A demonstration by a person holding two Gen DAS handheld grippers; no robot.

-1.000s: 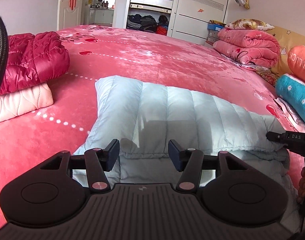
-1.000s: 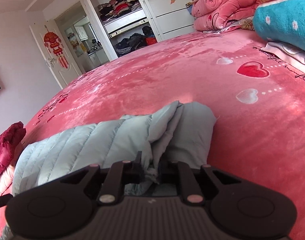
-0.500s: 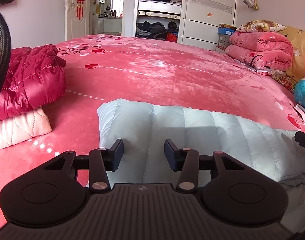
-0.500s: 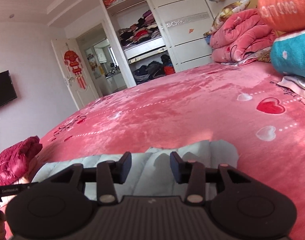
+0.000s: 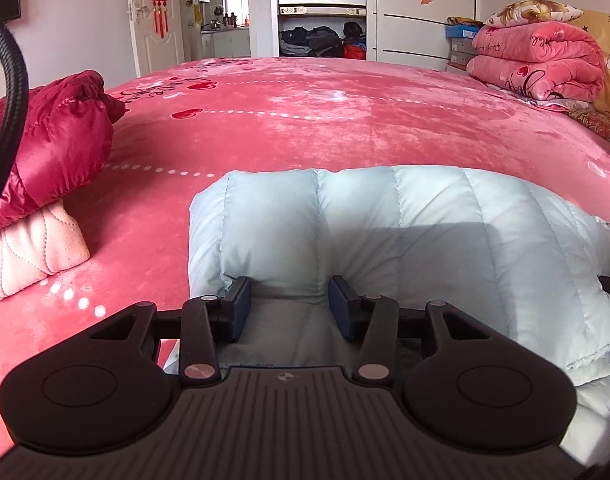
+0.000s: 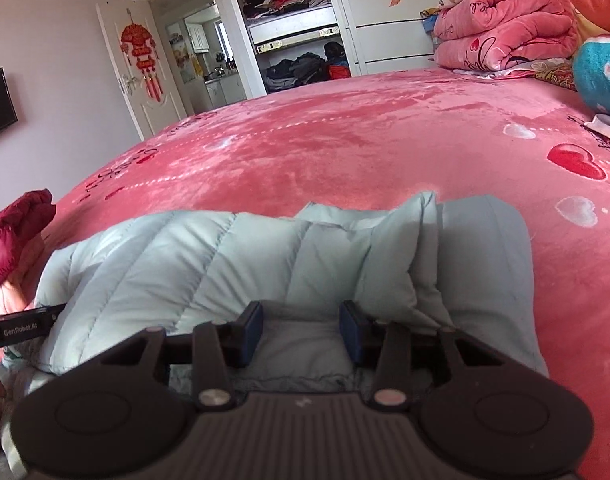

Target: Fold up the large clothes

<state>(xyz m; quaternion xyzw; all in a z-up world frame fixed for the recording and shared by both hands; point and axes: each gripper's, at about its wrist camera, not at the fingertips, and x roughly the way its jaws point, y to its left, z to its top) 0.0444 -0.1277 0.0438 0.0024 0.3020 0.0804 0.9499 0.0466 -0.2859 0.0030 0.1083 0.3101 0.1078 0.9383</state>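
The pale blue down jacket (image 5: pixel 385 232) lies folded on the pink bed (image 5: pixel 305 120), and both the left gripper (image 5: pixel 289 304) and right gripper (image 6: pixel 301 330) hover half-open and empty at its near edge, likely lining up the next fold.

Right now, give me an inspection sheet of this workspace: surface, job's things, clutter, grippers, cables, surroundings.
Surface: bed under a pink heart-print cover.
Job's things: pale blue jacket, folded over, near edge of the bed.
Clutter: red jacket on a pink quilted piece at left; rolled pink blanket and teal cushion at right.
Grippers: left gripper and right gripper both open, nothing pinched, low over the blue jacket's near edge.
Cables: black cable at left edge.
Surroundings: open wardrobe, white door.
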